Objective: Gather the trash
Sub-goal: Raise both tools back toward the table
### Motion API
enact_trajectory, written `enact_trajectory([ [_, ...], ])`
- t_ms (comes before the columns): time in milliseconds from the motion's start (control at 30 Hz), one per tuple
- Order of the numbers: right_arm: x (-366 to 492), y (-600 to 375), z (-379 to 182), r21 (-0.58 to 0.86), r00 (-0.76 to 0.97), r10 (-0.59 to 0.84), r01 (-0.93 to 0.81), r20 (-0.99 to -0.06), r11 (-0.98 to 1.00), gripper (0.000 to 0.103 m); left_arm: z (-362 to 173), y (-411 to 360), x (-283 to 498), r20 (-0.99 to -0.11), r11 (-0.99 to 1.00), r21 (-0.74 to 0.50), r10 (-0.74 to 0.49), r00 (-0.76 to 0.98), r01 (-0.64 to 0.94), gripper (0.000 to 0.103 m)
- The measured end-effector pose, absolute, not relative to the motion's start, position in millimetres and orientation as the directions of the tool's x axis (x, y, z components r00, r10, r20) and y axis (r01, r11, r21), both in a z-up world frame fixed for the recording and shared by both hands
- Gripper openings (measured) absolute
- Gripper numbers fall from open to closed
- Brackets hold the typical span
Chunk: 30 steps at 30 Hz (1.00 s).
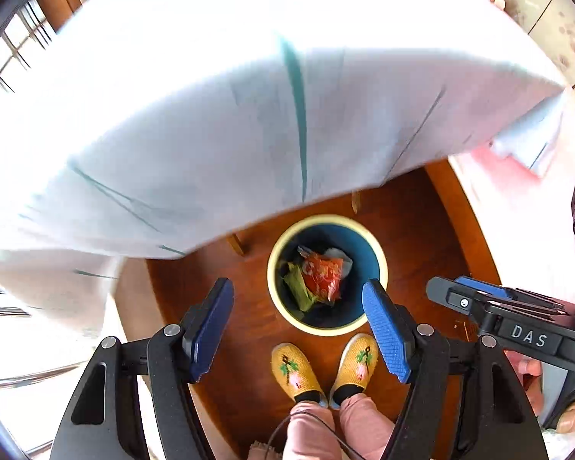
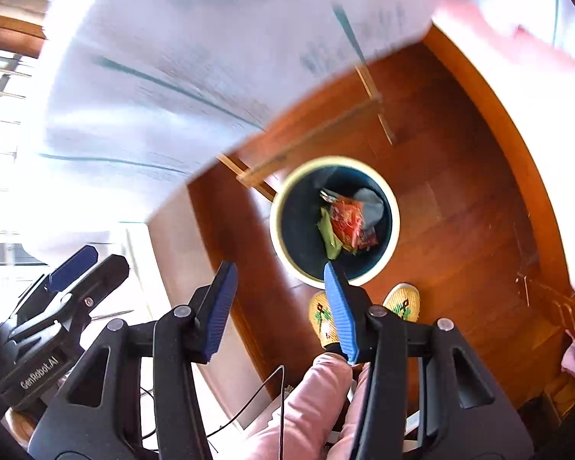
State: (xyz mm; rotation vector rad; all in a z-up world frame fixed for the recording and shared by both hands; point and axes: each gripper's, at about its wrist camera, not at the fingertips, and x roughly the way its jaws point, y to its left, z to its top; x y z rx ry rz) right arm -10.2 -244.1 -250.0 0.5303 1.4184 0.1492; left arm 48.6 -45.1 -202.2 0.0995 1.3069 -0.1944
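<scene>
A round bin [image 1: 274, 268] [image 2: 393, 226] with a cream rim and dark blue inside stands on the wooden floor, holding a red wrapper [image 1: 322, 274] [image 2: 347, 222], green scraps and grey paper. My left gripper [image 1: 301, 306] hangs open high above it, nothing between its blue pads. My right gripper [image 2: 281, 281] is also open and empty, above the bin's near edge. In the left wrist view the right gripper [image 1: 467, 291] shows at the right edge. The left gripper [image 2: 84, 260] shows at the left of the right wrist view.
A table under a white cloth [image 1: 211, 115] [image 2: 191, 57] with teal lines overhangs the floor beyond the bin. The person's feet in yellow slippers [image 1: 293, 368] [image 2: 324, 320] and pink trousers stand just before the bin. A pink cloth [image 1: 510, 176] lies at the right.
</scene>
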Motion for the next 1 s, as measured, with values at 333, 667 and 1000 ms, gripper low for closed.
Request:
enact_trajectory([
  [333,0.3,-245.0,-121.1,0.476,0.268,0.441,0.079,-0.856,0.876,0.046,-72.2,-34.6,57.2,-0.920,0.986,-0.010,-0.075,0.386,0.167,0.071],
  [667,28.9,-248.3,-25.3,0.526,0.380,0.510,-0.067,-0.772,0.848,0.047,44.1,-24.0,68.6,-0.841,0.987,0.104,0.022,0.541,0.122,0.071],
  [1000,65.9,-245.6,13.0,0.497,0.426,0.518,-0.171,-0.742,0.851,0.050,107.4,3.2,103.7,-0.811,0.992,0.122,0.074,0.580,0.044,0.071],
])
